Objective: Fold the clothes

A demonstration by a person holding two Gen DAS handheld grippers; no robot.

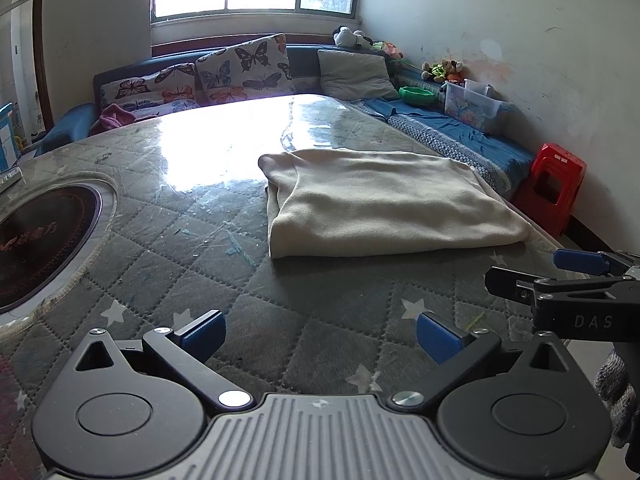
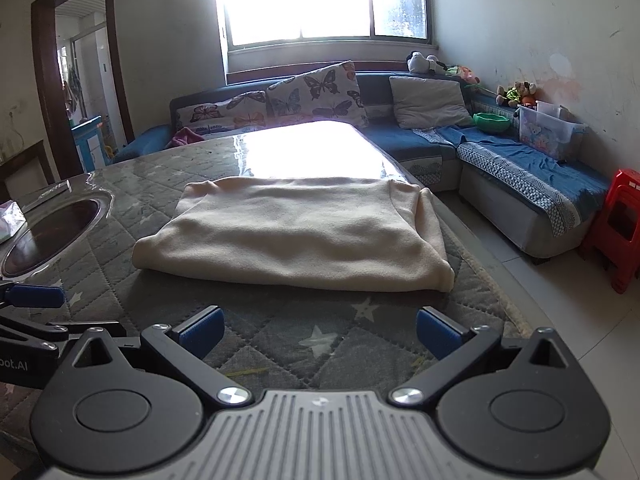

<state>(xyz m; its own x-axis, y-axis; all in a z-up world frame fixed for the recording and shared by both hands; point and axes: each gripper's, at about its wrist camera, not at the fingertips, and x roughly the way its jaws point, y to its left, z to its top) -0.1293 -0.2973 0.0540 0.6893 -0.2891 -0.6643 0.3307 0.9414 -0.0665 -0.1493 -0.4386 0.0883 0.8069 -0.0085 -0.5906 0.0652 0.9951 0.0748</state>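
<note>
Jaws wide and empty on left gripper (image 1: 320,334) and right gripper (image 2: 319,330); folded garment (image 2: 296,232) apart, its inner layers hidden

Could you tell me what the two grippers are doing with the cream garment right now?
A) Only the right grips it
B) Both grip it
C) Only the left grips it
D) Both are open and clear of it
D: the left gripper and right gripper both stand open with nothing between their pads, short of the folded cream garment on the table.

In my right wrist view the folded garment (image 2: 296,236) lies mid-frame on the table (image 2: 168,280), the inset cooktop (image 2: 52,236) at its left, the sofa (image 2: 500,168) behind and right, the stool (image 2: 616,232) far right.
</note>
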